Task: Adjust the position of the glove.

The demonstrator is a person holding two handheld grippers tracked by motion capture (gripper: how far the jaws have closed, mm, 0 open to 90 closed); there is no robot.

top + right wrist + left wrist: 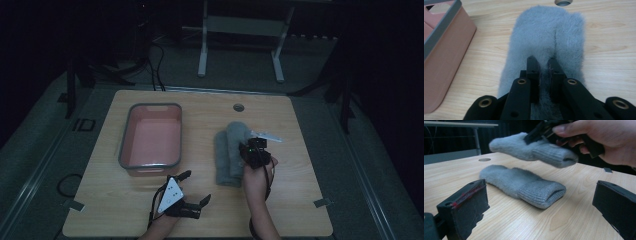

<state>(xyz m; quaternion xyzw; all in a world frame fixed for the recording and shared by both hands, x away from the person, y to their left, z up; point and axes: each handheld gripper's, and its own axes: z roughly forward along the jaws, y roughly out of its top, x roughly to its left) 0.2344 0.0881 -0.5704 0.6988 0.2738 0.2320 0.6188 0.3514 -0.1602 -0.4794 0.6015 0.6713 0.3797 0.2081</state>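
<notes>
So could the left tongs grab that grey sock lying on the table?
Probably yes. The left tongs are open and hold nothing, the lying sock sits just ahead with bare table between, and the other sock is lifted clear by the right tongs.

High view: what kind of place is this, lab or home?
Probably a lab or data-collection room, dimly lit: a bare wooden table with a cable hole, loose cables on the floor beyond, and a metal-legged workbench frame behind.
</notes>
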